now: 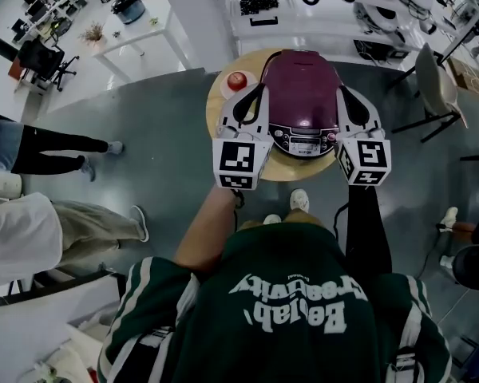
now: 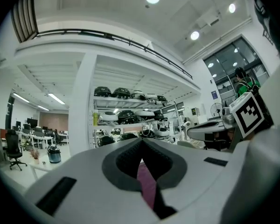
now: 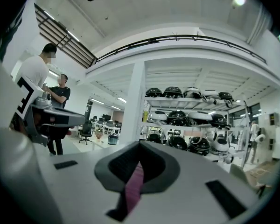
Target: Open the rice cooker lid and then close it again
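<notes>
— Where is the rice cooker [image 1: 299, 94]?

— On the round wooden table [image 1: 212, 104], with its purple lid [image 1: 297, 74] down. A red round thing [image 1: 236, 80] sits beside it.

— And the grippers?

— The left gripper [image 1: 261, 86] and the right gripper [image 1: 342, 92] (one close by each side of the cooker) both have their jaws squeezed together. They hold nothing.

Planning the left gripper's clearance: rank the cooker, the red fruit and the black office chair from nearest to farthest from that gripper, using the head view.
1. Cooker: right beside the left gripper, on its right.
2. Red fruit: just ahead and slightly left, on the round table.
3. Office chair: far off to the left, across the floor.
</notes>
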The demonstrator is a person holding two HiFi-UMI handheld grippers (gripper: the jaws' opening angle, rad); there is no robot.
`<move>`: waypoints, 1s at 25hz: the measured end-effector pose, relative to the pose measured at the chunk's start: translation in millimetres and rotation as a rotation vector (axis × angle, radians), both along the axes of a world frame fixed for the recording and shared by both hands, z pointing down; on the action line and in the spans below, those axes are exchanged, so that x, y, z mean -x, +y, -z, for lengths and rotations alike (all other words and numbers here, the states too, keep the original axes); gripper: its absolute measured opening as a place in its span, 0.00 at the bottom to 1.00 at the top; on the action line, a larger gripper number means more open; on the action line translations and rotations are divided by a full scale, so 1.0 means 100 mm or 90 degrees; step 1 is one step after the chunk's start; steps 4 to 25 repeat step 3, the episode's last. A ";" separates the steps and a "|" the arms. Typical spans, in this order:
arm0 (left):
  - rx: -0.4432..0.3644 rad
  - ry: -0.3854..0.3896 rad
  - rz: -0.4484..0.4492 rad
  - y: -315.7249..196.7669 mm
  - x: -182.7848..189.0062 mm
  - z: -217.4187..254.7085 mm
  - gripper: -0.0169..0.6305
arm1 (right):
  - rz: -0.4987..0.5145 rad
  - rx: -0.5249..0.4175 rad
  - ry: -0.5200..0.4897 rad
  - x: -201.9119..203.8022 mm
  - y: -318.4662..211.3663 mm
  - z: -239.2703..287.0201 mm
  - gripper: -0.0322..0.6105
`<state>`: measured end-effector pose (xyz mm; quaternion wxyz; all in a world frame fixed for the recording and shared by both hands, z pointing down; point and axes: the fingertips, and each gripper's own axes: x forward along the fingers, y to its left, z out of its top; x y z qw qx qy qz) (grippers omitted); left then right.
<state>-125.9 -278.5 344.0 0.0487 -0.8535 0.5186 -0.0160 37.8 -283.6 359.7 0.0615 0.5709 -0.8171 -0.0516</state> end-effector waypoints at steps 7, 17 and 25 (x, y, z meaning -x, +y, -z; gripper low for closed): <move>0.003 0.002 0.001 0.04 0.03 -0.01 0.02 | -0.001 0.001 -0.001 0.02 0.04 -0.01 0.05; 0.003 0.002 0.001 0.04 0.03 -0.01 0.02 | -0.001 0.001 -0.001 0.02 0.04 -0.01 0.05; 0.003 0.002 0.001 0.04 0.03 -0.01 0.02 | -0.001 0.001 -0.001 0.02 0.04 -0.01 0.05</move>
